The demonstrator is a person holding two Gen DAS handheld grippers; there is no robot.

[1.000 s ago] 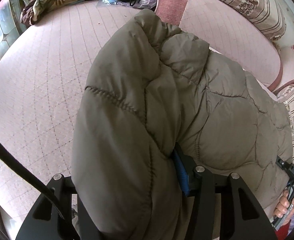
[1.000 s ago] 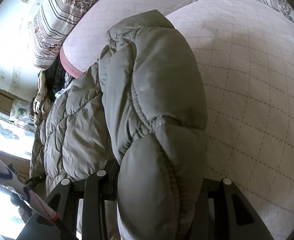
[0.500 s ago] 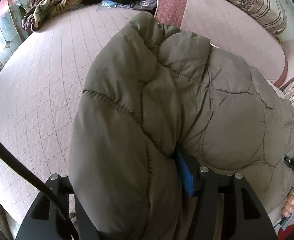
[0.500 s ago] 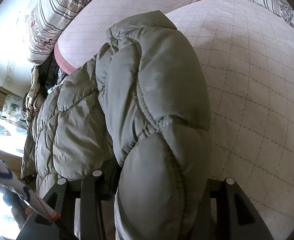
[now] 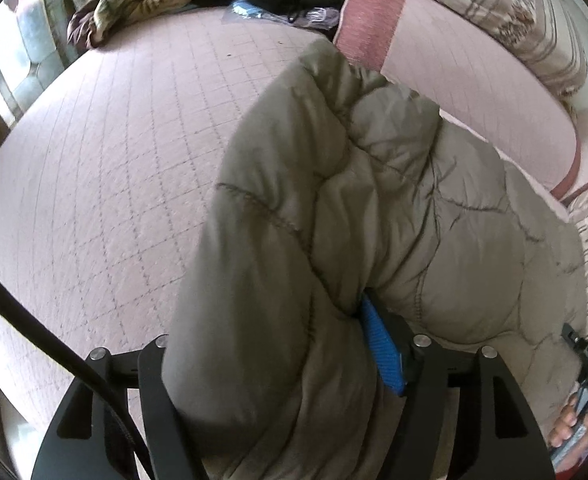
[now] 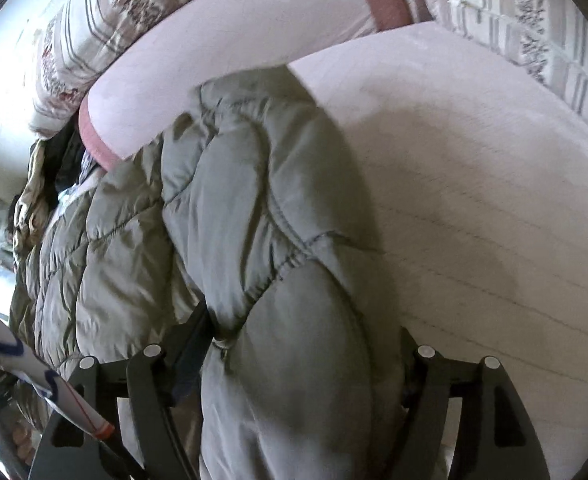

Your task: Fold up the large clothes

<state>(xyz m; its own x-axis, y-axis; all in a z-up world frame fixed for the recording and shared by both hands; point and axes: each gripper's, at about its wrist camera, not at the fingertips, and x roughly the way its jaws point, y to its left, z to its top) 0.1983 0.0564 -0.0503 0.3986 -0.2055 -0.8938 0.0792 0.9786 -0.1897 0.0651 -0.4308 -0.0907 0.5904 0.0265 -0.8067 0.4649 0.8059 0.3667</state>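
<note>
Left wrist view: the jacket (image 5: 393, 220), a puffy olive quilted one, lies on the pink bed cover (image 5: 114, 180) and fills the frame from 12 to 6 o'clock. A thick fold sits between the left gripper (image 5: 282, 380)'s jaws, which have just been opening; whether the pads press on it I cannot tell.

Right wrist view: the right gripper (image 6: 305, 360) straddles another fold toward 6 o'clock, jaws just opening too, grip unclear. A pillow (image 6: 222, 48) lies at 11.

This looks like the release after a fold. Next, both grippers must back off cleanly, then seek the next edge.

both wrist cams close, sharing jacket (image 5: 373, 220)
</note>
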